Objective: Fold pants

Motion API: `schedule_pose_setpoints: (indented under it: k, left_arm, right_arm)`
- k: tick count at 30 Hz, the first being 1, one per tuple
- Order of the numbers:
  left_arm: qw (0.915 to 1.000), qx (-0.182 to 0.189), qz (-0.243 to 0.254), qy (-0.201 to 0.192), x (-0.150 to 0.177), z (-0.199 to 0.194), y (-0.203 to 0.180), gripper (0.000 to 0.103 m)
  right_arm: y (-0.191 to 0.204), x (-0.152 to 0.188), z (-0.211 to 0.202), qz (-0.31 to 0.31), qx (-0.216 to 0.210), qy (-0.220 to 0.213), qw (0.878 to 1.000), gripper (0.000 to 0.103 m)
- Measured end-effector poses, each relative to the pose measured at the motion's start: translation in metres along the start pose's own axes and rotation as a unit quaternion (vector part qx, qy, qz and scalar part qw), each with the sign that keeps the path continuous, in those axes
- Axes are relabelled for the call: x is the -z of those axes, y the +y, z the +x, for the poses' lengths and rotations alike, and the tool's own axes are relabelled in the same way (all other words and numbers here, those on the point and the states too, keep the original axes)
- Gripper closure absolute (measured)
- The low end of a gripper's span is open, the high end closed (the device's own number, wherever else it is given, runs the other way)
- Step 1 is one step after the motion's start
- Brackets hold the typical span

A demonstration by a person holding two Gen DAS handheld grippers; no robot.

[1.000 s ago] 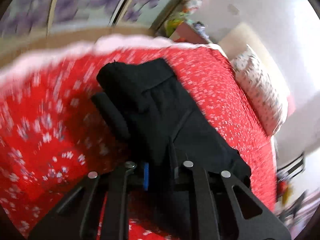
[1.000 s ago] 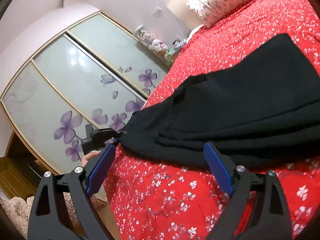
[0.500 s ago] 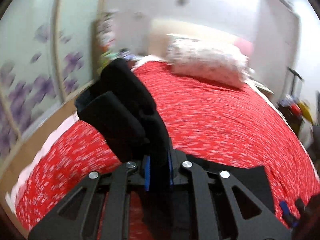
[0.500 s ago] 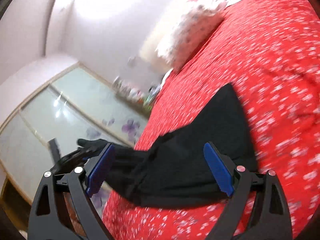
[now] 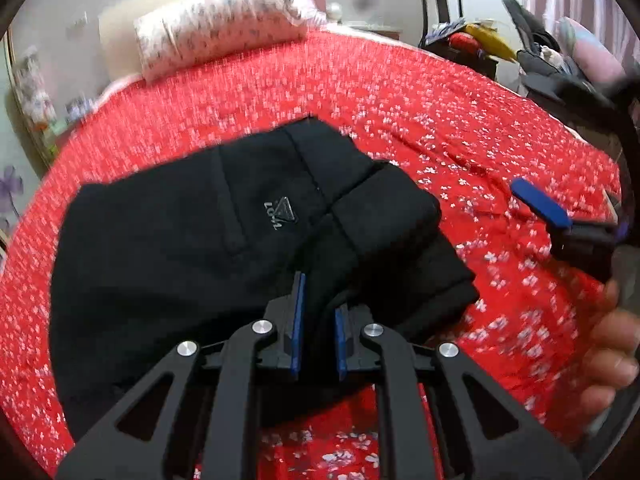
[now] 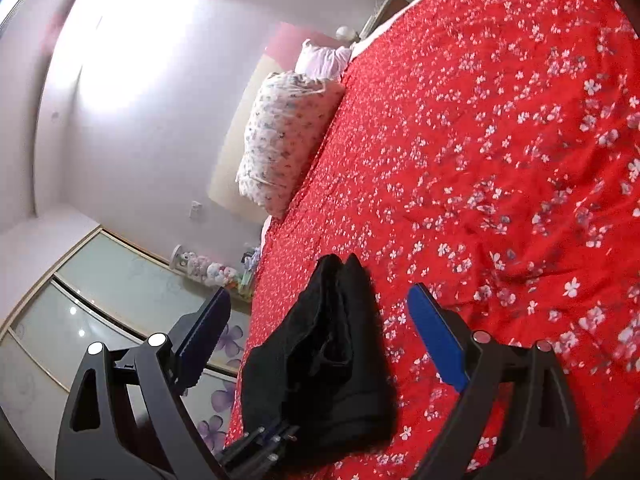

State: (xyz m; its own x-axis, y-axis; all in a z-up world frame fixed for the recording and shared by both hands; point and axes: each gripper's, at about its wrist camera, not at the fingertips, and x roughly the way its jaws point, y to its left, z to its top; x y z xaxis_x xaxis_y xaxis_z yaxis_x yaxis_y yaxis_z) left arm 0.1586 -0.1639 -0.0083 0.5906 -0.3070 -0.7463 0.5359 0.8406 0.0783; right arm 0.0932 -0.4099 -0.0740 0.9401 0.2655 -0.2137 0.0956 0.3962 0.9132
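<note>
Each gripper [image 5: 318, 320] is a black triangulated frame with silver screws and blue pads [image 6: 436, 336]

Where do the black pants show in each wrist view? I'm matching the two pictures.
Left wrist view: black pants fill the centre-left, pinched in the left tongs.
Right wrist view: pants low centre, between the open right tongs.
Shared landmark: flowered pillow.

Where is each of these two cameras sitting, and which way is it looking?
Left wrist view: sits on the left hand-held gripper, looking down at the black fabric pants it pinches; a bare hand shows at the right edge.
Right wrist view: sits on the right hand-held gripper, jaws open, looking along the red flower-print bedspread toward the floral pillow.
Shared: pants, bedspread, pillow.
</note>
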Motion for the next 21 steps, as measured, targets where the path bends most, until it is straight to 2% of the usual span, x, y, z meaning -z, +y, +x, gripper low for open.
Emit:
schedule_pose_setpoints:
  k: [3, 6, 8, 10, 12, 17, 18, 19, 20, 21]
  left_arm:
    - [0.9988, 0.025, -0.041, -0.012, -0.009, -0.011, 0.012, 0.091]
    - [0.9983, 0.025, -0.034, -0.041, -0.014, -0.025, 0.006, 0.091]
    - [0.9971, 0.044, -0.039, -0.049, -0.012, -0.034, 0.004, 0.091]
    - [0.9974, 0.053, -0.022, -0.043, 0.004, -0.037, -0.007, 0.091]
    - [0.9993, 0.036, 0.006, -0.014, 0.021, -0.024, -0.016, 0.091]
    - [0.9990, 0.040, -0.019, -0.003, 0.023, -0.024, -0.015, 0.083]
    - [0.9986, 0.048, -0.023, 0.002, 0.022, -0.027, -0.012, 0.078]
    - [0.9976, 0.062, -0.030, 0.007, 0.022, -0.031, -0.009, 0.066]
    - [0.9946, 0.093, -0.045, 0.005, 0.024, -0.040, -0.003, 0.052]
    - [0.9918, 0.113, -0.058, -0.008, 0.026, -0.050, 0.003, 0.027]
  right_arm:
    - [0.004, 0.005, 0.007, -0.010, 0.000, 0.015, 1.000, 0.011]
    - [0.007, 0.008, 0.013, -0.020, 0.000, 0.026, 0.999, 0.011]
    - [0.008, 0.009, 0.012, -0.021, 0.000, 0.026, 0.999, 0.011]
    - [0.008, 0.009, 0.013, -0.020, -0.001, 0.026, 0.999, 0.011]
    - [0.009, 0.011, 0.013, -0.022, -0.005, 0.033, 0.999, 0.011]
    - [0.019, 0.017, 0.018, -0.050, -0.016, 0.052, 0.997, 0.011]
    - [0.021, 0.017, 0.019, -0.054, -0.022, 0.054, 0.997, 0.011]
    - [0.022, 0.018, 0.019, -0.055, -0.029, 0.056, 0.996, 0.011]
    - [0.025, 0.018, 0.019, -0.056, -0.041, 0.061, 0.996, 0.011]
    - [0.027, 0.018, 0.019, -0.056, -0.052, 0.063, 0.995, 0.011]
